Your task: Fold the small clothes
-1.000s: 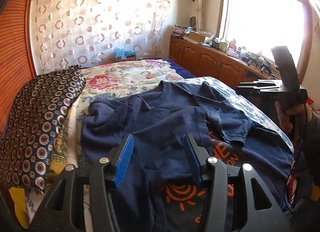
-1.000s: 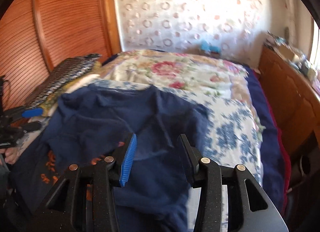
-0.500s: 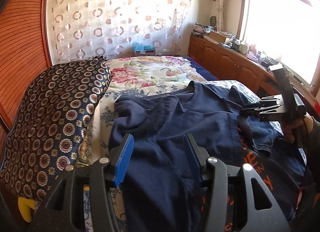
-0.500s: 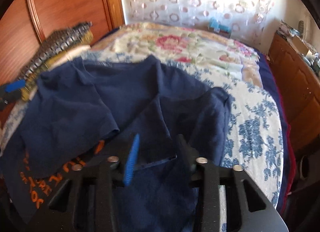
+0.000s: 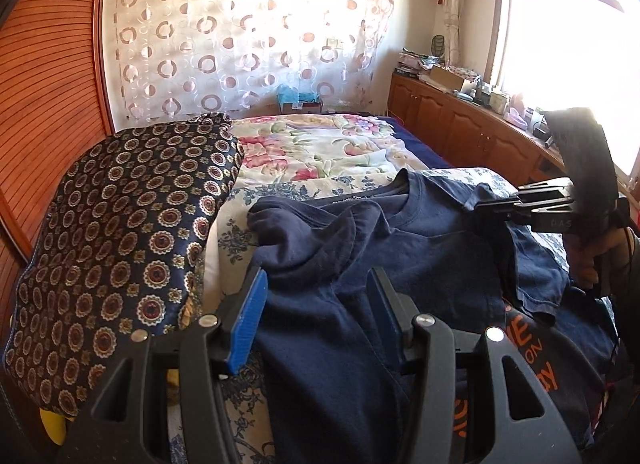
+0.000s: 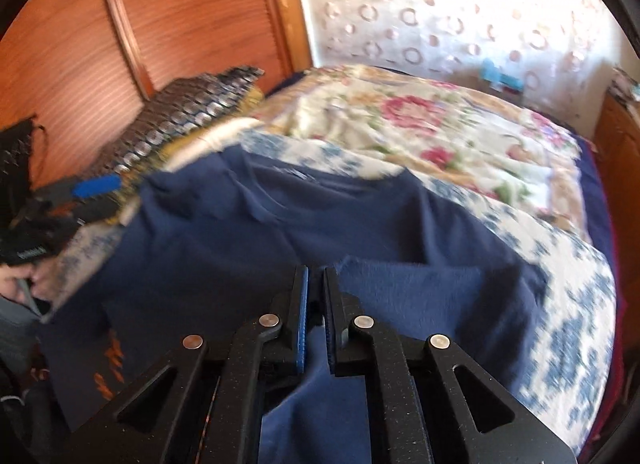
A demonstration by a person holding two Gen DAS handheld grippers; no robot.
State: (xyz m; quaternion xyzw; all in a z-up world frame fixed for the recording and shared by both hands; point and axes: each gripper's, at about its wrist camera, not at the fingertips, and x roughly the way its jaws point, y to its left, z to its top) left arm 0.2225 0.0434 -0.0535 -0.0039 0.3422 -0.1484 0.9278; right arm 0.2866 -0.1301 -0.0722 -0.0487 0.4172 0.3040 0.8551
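The navy T-shirt (image 5: 420, 248) lies rumpled on the bed (image 5: 320, 152), beside the patterned pillow (image 5: 120, 232). Left gripper (image 5: 316, 316) hovers over it, jaws apart; right gripper (image 6: 316, 320) is closing, sleeve fabric between its pads

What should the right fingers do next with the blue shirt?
Probably finish pinching. The right gripper is closing, with a fold of the navy T-shirt between its fingers; only a narrow gap remains. Then it could lift that sleeve edge to fold it inward.
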